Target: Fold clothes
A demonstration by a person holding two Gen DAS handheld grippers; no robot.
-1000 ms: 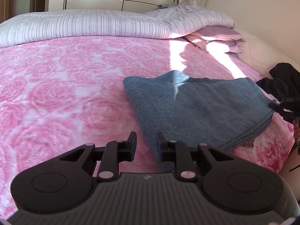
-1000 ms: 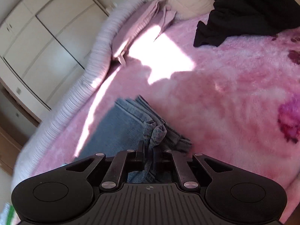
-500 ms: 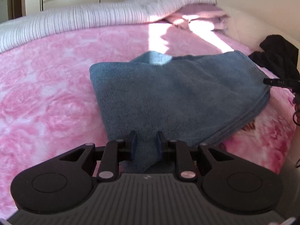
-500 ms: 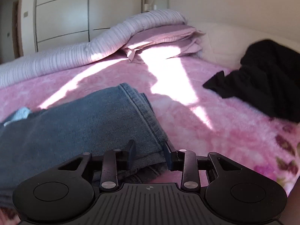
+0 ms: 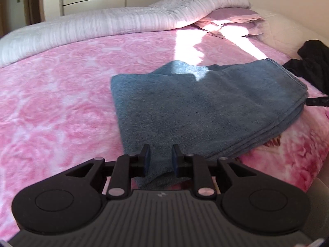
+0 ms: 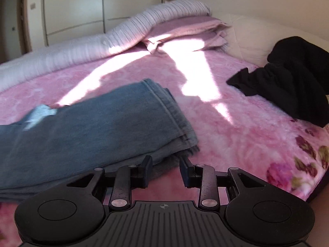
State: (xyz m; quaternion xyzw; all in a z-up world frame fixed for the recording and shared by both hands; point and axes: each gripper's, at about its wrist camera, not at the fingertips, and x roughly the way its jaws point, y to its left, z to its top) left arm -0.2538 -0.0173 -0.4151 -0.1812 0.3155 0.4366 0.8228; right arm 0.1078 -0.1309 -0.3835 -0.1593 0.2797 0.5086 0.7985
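Folded blue jeans (image 5: 205,111) lie flat on the pink bed; they also show in the right wrist view (image 6: 92,131). My left gripper (image 5: 160,160) is open, its fingers straddling the near corner of the jeans without pinching it. My right gripper (image 6: 166,167) is open and empty at the hem end of the jeans, just off the cloth. Its tip (image 5: 317,101) shows in the left wrist view at the right edge.
A pink rose-patterned blanket (image 5: 57,94) covers the bed. A rolled white quilt (image 5: 115,24) and pink pillows (image 6: 185,28) lie along the far side. A black garment (image 6: 292,78) sits at the right, near the bed's edge.
My right gripper has let go of the jeans hem and opened, then drawn back. The jeans now lie flat. My left gripper has moved up to the jeans' near corner.
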